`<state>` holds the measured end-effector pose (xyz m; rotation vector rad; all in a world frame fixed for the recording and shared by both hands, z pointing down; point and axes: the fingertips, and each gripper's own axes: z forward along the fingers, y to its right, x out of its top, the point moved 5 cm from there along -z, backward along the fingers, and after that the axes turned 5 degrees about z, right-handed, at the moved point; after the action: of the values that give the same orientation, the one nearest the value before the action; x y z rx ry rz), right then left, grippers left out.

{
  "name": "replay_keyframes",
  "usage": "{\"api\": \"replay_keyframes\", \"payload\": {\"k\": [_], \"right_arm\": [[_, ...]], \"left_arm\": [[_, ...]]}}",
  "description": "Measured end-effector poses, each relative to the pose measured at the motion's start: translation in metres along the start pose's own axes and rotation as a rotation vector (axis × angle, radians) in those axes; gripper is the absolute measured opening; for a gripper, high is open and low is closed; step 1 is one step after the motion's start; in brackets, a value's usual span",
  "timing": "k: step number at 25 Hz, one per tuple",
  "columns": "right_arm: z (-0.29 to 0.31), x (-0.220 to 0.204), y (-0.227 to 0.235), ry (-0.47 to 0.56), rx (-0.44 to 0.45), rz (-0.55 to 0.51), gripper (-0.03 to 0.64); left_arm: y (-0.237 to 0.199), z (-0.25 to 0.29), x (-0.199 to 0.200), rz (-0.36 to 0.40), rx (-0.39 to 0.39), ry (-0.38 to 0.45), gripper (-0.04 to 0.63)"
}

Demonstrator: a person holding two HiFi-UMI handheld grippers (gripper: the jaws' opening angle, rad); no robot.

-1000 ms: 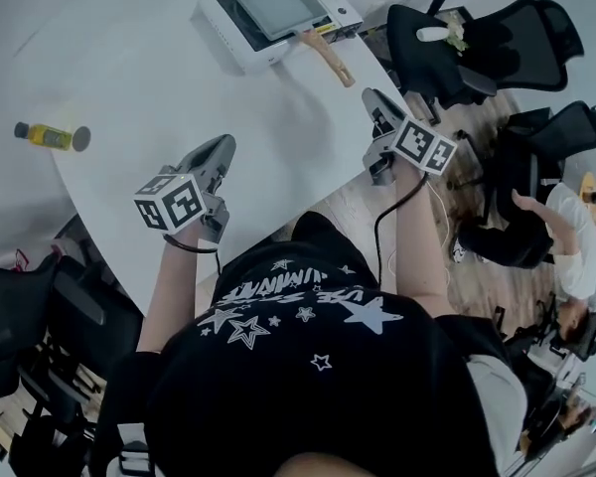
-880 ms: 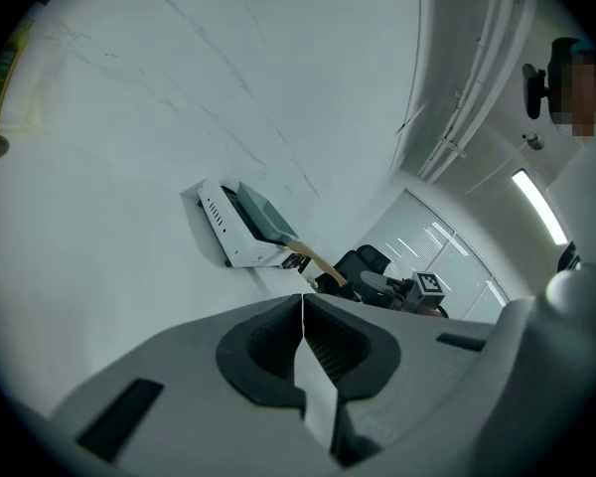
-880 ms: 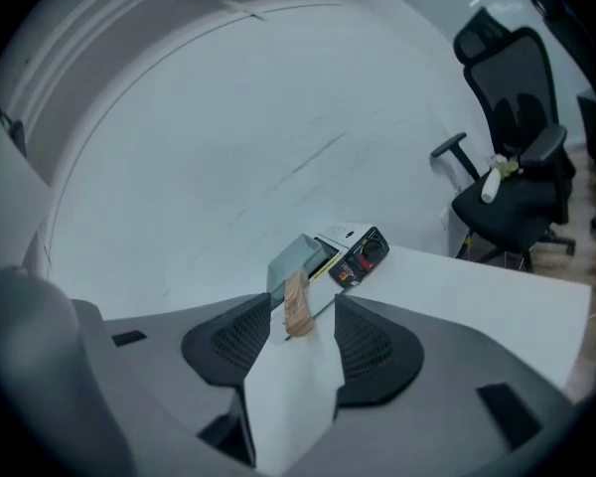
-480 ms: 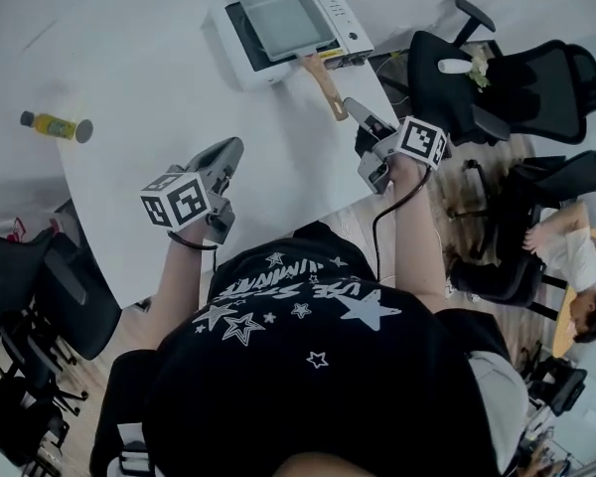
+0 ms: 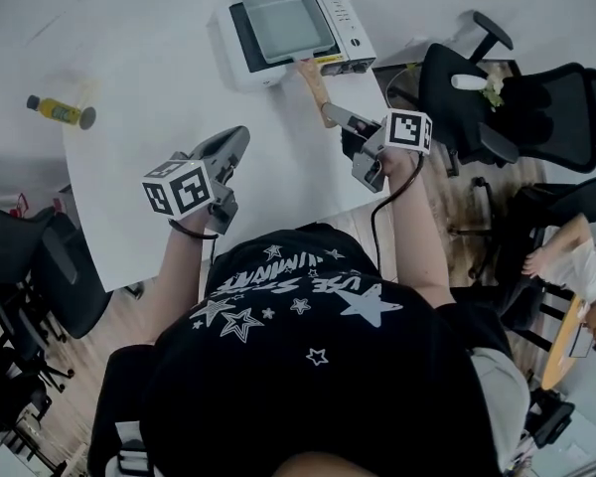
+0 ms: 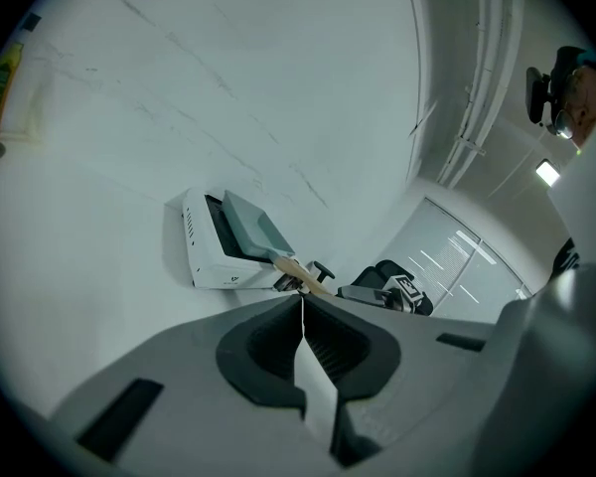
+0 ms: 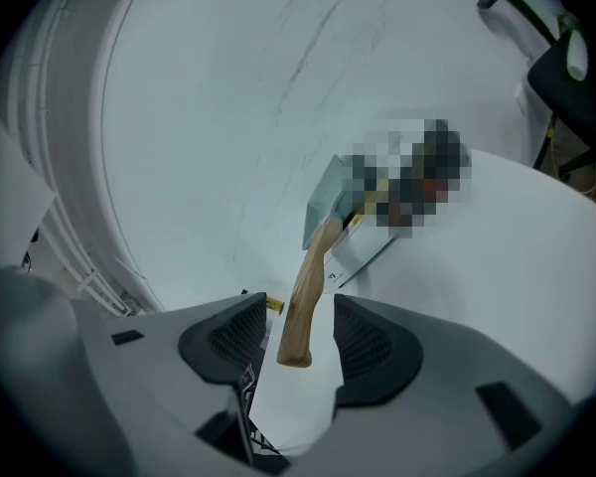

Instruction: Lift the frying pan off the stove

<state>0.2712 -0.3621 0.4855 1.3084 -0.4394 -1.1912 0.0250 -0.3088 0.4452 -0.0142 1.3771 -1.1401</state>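
Note:
A square grey frying pan (image 5: 283, 23) sits on a white stove (image 5: 350, 26) at the table's far side. Its wooden handle (image 5: 313, 79) points back toward me. My right gripper (image 5: 336, 119) is open, its jaws having just been opening. In the right gripper view the handle (image 7: 303, 301) has its end between the pads of the right gripper (image 7: 296, 331), with a gap on each side. My left gripper (image 5: 236, 143) hovers shut and empty over the table, left of the handle. The left gripper view shows the left gripper (image 6: 302, 301) with its jaws together, and the pan (image 6: 253, 229) far ahead.
A yellow bottle (image 5: 60, 112) lies on the white table (image 5: 149, 78) at the far left. Black office chairs (image 5: 517, 97) stand to the right of the table edge. Another person (image 5: 576, 266) sits at the far right.
My right gripper has swung left and forward, and its tips now reach the end of the pan handle. My left gripper has drifted a little forward and stays shut.

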Motion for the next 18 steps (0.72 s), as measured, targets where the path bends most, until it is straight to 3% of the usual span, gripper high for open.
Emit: {"api": "replay_keyframes", "payload": {"k": [9, 13, 16, 18], "right_arm": [[0.004, 0.006, 0.010, -0.106, 0.027, 0.006, 0.209], [0.017, 0.007, 0.000, -0.175, 0.170, -0.052, 0.207], [0.015, 0.007, 0.006, -0.207, 0.118, -0.033, 0.154], [0.017, 0.006, 0.001, -0.214, 0.168, -0.017, 0.133]], "left_arm": [[0.015, 0.027, 0.001, -0.002, 0.023, 0.014, 0.012], [0.014, 0.042, 0.003, -0.020, 0.036, 0.006, 0.012], [0.013, 0.058, 0.004, -0.041, 0.024, -0.008, 0.012], [0.014, 0.068, 0.005, -0.052, 0.008, -0.015, 0.012]]}}
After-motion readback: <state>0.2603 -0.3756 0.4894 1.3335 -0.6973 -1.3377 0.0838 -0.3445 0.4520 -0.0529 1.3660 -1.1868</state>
